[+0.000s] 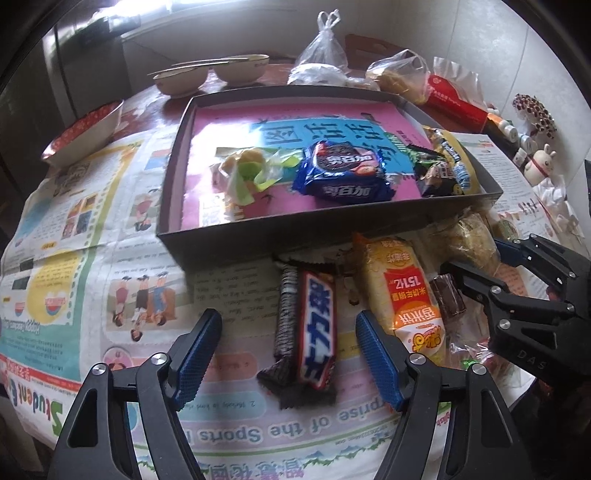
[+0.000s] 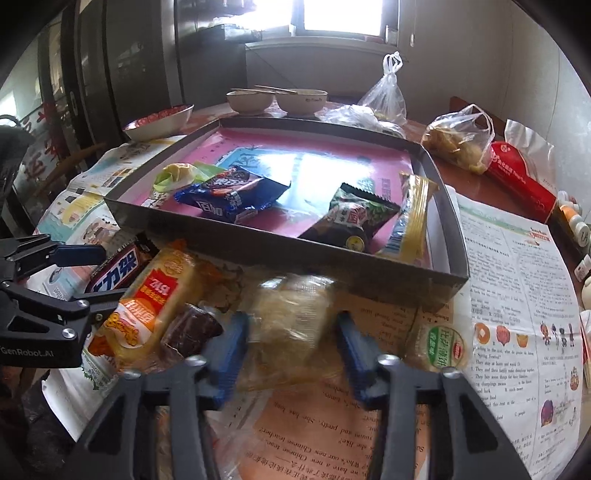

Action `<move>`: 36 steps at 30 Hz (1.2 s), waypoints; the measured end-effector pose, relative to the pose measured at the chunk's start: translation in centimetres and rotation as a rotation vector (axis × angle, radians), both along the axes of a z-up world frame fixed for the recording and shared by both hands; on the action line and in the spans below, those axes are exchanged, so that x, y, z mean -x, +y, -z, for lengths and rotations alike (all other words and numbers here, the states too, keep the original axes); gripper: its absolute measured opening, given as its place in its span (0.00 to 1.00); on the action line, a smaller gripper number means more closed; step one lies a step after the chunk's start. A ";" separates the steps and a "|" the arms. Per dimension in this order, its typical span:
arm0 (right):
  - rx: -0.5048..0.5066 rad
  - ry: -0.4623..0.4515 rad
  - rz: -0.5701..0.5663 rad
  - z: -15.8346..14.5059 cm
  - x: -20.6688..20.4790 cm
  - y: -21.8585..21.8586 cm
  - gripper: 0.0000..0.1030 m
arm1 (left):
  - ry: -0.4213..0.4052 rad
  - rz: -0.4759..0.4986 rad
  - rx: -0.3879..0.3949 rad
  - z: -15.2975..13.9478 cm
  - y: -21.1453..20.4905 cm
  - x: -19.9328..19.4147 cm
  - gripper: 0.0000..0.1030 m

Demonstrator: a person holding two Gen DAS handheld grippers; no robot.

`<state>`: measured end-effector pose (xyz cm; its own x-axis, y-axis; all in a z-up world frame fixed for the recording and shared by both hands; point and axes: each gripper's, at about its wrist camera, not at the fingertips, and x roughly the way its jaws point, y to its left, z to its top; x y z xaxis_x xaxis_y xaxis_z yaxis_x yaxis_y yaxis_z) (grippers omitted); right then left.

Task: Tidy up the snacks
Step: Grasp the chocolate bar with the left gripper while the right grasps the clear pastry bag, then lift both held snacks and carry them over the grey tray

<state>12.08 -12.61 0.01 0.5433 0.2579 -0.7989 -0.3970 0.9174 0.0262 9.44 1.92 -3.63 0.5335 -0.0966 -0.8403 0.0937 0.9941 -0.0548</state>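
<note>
The right claw sits around the pale, clear-wrapped pastry, maybe touching, to move it into the shallow grey box; the left claw hangs loose, holding nothing.

This is a home dining room or kitchen corner. The table is spread with newspaper, and at its 12 o'clock edge stand two bowls with chopsticks across them, with a third bowl at 10 o'clock. Knotted plastic bags of food sit at 1 o'clock below a bright window, small jars and a rabbit figurine crowd 3 o'clock, and dark cabinets stand at 10 o'clock.
</note>
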 end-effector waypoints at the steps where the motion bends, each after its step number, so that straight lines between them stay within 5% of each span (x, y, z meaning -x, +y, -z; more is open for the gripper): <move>1: -0.002 -0.001 -0.002 0.0 0.0 0.0 0.44 | -0.005 0.003 -0.001 0.0 -0.1 0.0 0.69; 5: -0.031 0.003 0.005 -0.2 -0.1 -0.4 0.42 | -0.020 0.010 -0.032 -0.1 -0.5 -0.2 0.55; 9: -0.066 0.014 0.010 -0.5 -0.1 -0.9 0.41 | -0.032 0.014 -0.027 -0.2 -0.1 -0.2 0.29; 20: -0.134 -0.008 0.017 -2.3 0.2 -1.6 0.39 | -0.083 -0.001 0.098 -2.2 1.9 0.5 0.29; 36: -0.188 -0.065 0.071 -5.4 -1.7 -2.4 0.39 | -0.182 -0.010 0.151 -6.2 2.4 -0.9 0.29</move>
